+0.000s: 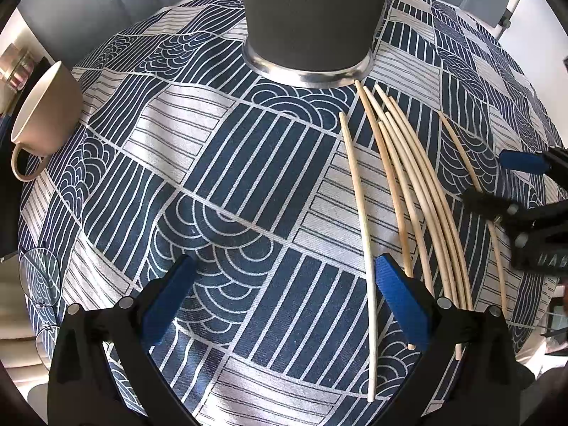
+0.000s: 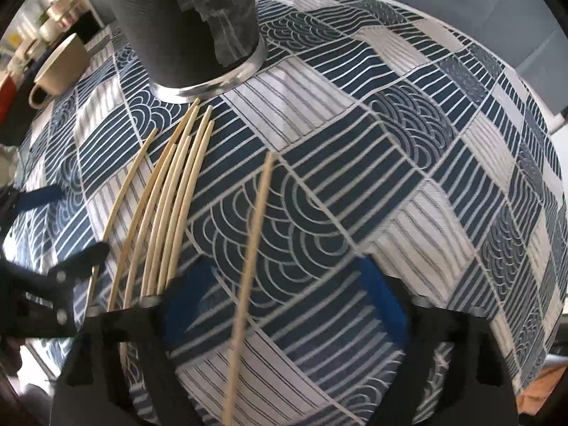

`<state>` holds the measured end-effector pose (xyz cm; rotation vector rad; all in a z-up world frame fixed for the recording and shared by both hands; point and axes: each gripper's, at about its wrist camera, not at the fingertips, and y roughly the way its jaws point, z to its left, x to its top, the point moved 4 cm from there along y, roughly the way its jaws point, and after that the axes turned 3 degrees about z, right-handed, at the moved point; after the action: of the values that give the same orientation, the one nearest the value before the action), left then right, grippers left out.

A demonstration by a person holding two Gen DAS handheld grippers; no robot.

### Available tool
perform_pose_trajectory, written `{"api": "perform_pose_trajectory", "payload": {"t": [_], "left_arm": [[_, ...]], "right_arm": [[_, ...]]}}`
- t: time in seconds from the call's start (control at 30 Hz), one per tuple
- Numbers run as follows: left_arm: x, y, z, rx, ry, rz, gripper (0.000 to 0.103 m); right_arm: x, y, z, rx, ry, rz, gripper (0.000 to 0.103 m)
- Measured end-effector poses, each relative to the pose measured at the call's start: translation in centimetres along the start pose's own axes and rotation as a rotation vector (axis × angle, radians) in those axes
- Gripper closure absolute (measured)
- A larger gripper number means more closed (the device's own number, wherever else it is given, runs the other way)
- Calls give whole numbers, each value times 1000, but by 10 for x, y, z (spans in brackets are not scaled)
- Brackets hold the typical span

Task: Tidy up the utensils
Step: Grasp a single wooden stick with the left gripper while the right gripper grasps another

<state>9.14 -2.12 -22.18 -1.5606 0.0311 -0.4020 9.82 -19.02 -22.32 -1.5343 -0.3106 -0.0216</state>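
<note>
Several pale wooden chopsticks (image 1: 419, 191) lie flat on the blue and white patterned cloth (image 1: 227, 184), fanned out below a tall dark grey cylindrical holder (image 1: 312, 17) with a metal base. One lone chopstick (image 1: 362, 213) lies left of the bundle. My left gripper (image 1: 284, 294) is open over the cloth, its right finger beside that chopstick. In the right wrist view the bundle (image 2: 170, 206) lies to the left and a single chopstick (image 2: 252, 248) lies between my open right gripper's (image 2: 280, 305) blurred fingers. The holder (image 2: 184, 17) stands at the top.
A beige mug (image 1: 46, 113) lies at the table's left edge, also in the right wrist view (image 2: 60, 67). A clear glass (image 1: 39, 280) stands at the near left. The right gripper (image 1: 532, 213) shows at the right edge of the left view.
</note>
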Motion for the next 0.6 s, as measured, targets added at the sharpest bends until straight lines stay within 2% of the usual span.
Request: {"api": "perform_pose_trajectory", "payload": {"t": [0.03,0.07,0.13,0.2,0.3,0.33,0.37,0.4,0.47,0.6], "left_arm": [[-1,-1,1,-1,0,0,8],[-2,-2,3,-2,4,0,12],[-6,-6,6,-4,4,1,20],[-8,-10,14,-7,1,12,30],[-12,-15,27,-6,-15,24,52],[-14,-16,30,-7,-23,28,66],[-16,-18,37,-8,-46,38,86],[-17,-19,42,-14,-63,48,96],[-21,-19,52,-58,-104,87,98],[-27,-23,65,-67,-181,114,98]], "right_arm": [[-2,-3,-4,0,-4,-1,54],[-4,-5,-8,2,-6,-1,61],[-8,-7,-19,0,-5,2,86],[-10,-8,-28,-15,-7,14,97],[-12,-9,-44,13,16,25,99],[-12,-10,-50,31,29,26,99],[-14,-10,-54,48,39,28,99],[-14,-10,-57,67,56,33,99],[-16,-11,-63,118,92,40,99],[-19,-18,-69,197,118,27,99]]}}
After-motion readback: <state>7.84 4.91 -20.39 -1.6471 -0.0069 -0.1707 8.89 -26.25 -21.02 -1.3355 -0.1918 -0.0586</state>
